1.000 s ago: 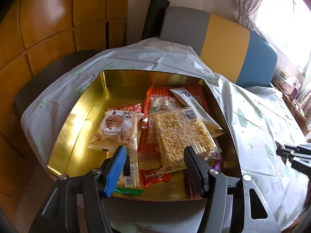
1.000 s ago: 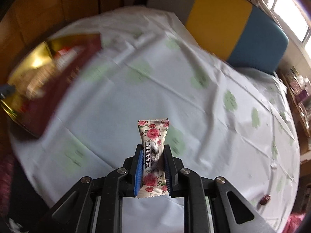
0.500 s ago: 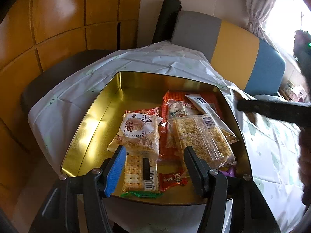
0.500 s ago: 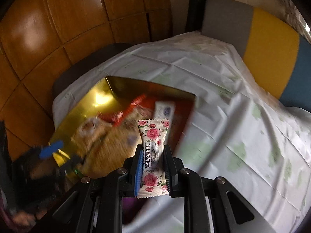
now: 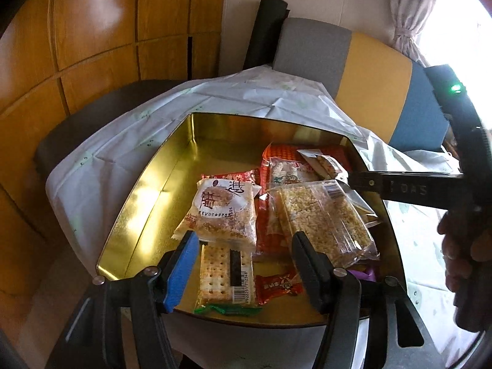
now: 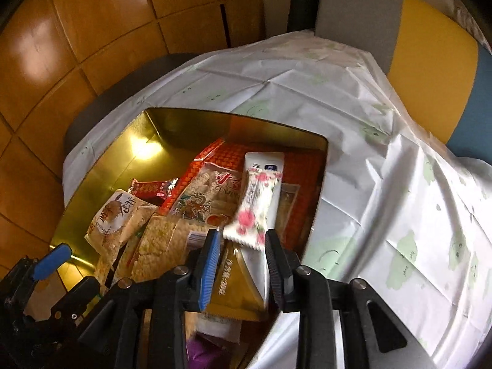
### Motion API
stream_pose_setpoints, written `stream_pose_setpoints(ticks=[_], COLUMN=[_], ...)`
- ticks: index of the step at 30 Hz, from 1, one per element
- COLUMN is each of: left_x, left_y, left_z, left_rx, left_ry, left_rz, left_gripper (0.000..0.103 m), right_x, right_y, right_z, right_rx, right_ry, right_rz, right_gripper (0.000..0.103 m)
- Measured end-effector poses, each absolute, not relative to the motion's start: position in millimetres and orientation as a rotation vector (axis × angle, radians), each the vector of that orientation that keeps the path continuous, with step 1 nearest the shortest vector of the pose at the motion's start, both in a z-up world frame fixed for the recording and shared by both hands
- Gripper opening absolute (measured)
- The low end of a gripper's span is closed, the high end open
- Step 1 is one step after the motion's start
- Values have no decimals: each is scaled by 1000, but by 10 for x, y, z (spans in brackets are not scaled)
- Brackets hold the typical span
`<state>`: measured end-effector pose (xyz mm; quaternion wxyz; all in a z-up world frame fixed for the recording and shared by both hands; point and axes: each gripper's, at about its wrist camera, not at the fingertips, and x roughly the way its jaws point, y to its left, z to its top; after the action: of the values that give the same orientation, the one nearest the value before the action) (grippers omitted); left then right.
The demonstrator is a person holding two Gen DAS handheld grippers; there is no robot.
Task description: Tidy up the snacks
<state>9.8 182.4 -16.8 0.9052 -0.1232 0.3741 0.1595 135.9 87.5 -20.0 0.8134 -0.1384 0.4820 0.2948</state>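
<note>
Rose-print candy (image 6: pixel 256 206) lying among packets inside gold tin (image 6: pixel 101 166). Right gripper (image 6: pixel 243 246) spread, empty above it. Left gripper (image 5: pixel 243 252) spread, holding nothing. Tin well stocked; task looks nearly done.

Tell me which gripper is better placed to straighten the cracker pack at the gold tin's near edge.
Left, probably. The left gripper is open with the cracker pack directly ahead between its fingers; the right gripper, also open, sits over the tin's other side by the rose-print candy.
</note>
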Motion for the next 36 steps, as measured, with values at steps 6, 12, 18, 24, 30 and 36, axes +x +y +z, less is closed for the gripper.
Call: stream_pose_setpoints(ticks=[6,12,18,24,30,36], left_x=[66,19,-65,-161,-229,-264], left_y=[1770,1668,1514,1317,1099,984], left_z=[-111,-52,12,29,32,47], left_rx=[-241,-223,-195,-172,-138,-120], left_ry=[754,738,708,688,677,669], left_rz=[341,331,312,288,247,230], left_gripper=[69,74,75,76,80,82], right_x=[1142,898,638,409,192,87], right_y=[690,515,282,-30,-206,-326], right_z=[-53,66,132,86,-5,-22], right_rx=[-282,-268,-232,-158,-149,-126], right_ry=[959,884,827,805,795,779], right_rz=[591,540,449,311,239,198], right_gripper=[31,31,32,35,35,35])
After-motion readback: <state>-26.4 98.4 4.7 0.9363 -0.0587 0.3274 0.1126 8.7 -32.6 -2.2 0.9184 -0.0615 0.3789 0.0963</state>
